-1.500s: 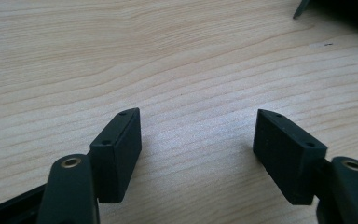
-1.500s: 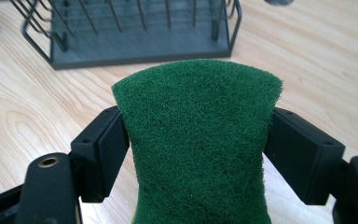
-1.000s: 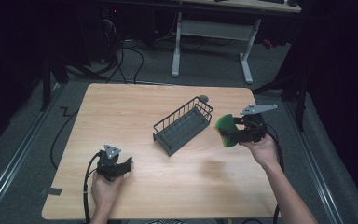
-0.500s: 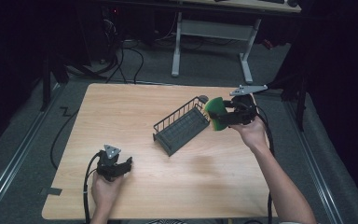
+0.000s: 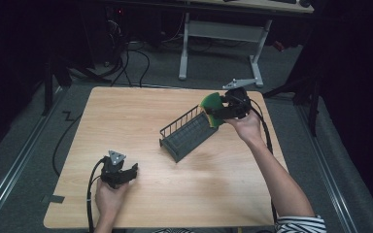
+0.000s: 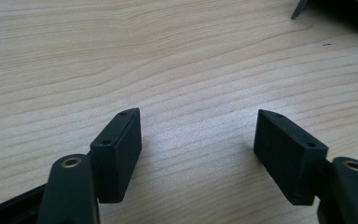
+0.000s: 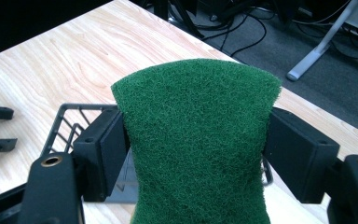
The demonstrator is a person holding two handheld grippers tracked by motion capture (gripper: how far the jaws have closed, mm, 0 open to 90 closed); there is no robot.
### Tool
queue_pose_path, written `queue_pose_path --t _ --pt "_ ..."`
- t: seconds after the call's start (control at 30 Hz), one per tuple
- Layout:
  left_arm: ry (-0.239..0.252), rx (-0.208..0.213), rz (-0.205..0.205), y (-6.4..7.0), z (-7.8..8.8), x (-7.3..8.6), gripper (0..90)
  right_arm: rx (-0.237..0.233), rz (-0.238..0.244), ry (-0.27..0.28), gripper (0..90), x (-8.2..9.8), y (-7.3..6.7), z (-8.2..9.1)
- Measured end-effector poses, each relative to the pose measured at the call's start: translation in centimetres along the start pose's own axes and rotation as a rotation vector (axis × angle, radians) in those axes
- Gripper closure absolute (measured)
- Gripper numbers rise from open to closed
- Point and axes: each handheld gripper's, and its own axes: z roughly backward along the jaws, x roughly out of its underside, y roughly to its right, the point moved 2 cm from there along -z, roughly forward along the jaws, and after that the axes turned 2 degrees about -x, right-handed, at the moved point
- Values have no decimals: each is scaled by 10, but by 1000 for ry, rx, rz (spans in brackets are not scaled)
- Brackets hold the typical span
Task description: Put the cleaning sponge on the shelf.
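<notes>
1 sponge (image 5: 211, 104), wire basket (image 5: 187, 134) beneath

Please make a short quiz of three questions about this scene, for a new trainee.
1. What does the right gripper hold?
2. True or false: the left gripper is shut on a cloth.
3. Where is the sponge now: A) lying on the table, B) held above one end of the basket, C) on the floor?

Key:
1. A green sponge, squeezed between its jaws.
2. False; its jaws stand open with nothing between them.
3. B.
</notes>
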Motion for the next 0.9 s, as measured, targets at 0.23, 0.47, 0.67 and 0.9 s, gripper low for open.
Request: queue_pose_path --t 0.23,0.47,0.67,0.9 --pt "-2 0 -4 0 0 0 324 0 11 -6 256 -7 -4 -23" --pt "-1 3 -8 1 0 0 323 4 34 -2 254 -8 -11 -44" --pt "0 4 -5 1 0 0 323 -13 27 -28 252 -4 -11 -60" --pt "-1 5 -8 1 0 0 323 -15 13 -44 251 0 -9 -74"
